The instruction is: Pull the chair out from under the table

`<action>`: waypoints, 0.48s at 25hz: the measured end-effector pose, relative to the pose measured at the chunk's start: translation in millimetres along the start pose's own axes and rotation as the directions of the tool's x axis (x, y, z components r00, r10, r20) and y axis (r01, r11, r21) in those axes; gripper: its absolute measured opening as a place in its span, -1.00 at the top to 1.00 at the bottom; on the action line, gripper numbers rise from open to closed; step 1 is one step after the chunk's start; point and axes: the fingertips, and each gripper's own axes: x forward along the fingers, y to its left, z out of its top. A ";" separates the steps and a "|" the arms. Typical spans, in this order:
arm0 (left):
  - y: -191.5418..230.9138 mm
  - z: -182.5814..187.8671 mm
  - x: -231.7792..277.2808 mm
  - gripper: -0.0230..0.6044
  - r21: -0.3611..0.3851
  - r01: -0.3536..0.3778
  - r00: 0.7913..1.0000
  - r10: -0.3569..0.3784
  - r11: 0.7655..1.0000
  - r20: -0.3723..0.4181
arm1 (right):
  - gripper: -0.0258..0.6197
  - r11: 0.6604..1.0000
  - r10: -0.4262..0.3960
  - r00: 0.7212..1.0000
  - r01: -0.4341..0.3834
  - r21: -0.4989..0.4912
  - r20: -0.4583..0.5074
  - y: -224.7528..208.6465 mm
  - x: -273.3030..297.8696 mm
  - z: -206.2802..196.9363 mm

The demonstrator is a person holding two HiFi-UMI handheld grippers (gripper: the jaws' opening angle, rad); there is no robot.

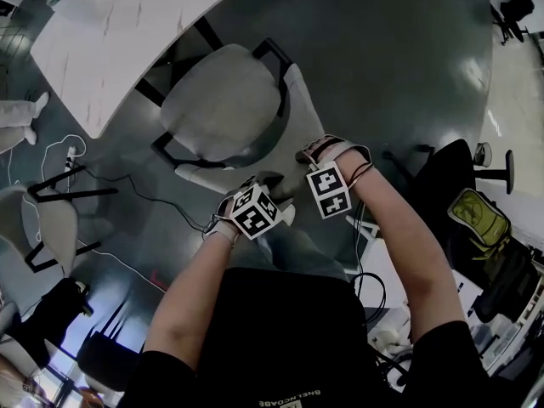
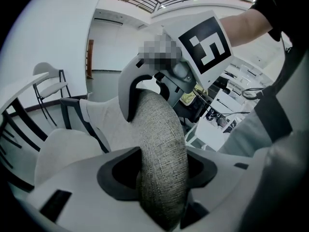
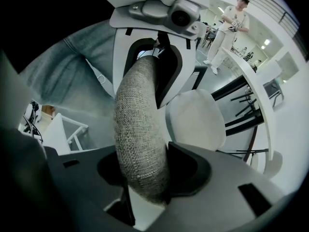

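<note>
Grey woven fabric, that is the top rail of the chair's backrest (image 2: 161, 149), and both tongs have it. The left gripper (image 1: 257, 185) has its jaws clamped on either side of the padded rail, and the right gripper (image 1: 311, 157) bites the same rail just beside it, pointing down onto it from above; each gripper view shows fabric filling the gap between the jaws. The chair (image 1: 217, 100) stands on the dark glossy floor with its pale seat almost wholly in the open, the far edge of the seat just beside the rim of the white table (image 1: 127, 32). I'd call the pull largely done: the seat looks clear, though whether the front legs are out from under the tabletop I can't tell. What's left, by my reckoning, is a last short draw back and then letting go. Cables (image 1: 144, 195) trail on the floor to the left, near another chair (image 1: 53, 223).
</note>
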 end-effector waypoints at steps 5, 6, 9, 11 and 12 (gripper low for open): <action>-25.9 -0.4 17.9 0.22 0.020 -0.035 0.999 0.036 0.999 -0.015 | 0.34 1.000 -0.018 1.000 0.018 -0.006 0.006 31.0 1.4 -5.7; -31.6 -0.7 21.5 0.22 0.024 -0.041 0.999 0.042 0.999 -0.018 | 0.34 1.000 -0.022 1.000 0.022 -0.007 0.007 37.8 1.9 -6.7; -47.9 -1.8 32.6 0.22 0.033 -0.061 0.998 0.062 0.998 -0.029 | 0.34 0.999 -0.039 0.999 0.039 -0.009 0.008 56.8 3.9 -10.2; -58.2 -2.2 40.3 0.23 0.039 -0.071 0.997 0.072 0.997 -0.040 | 0.34 0.999 -0.048 0.999 0.049 -0.009 0.008 69.2 5.2 -13.1; -63.2 -2.0 43.8 0.23 0.043 -0.074 0.996 0.076 0.996 -0.044 | 0.35 0.999 -0.050 0.999 0.050 -0.008 0.010 75.2 5.4 -14.4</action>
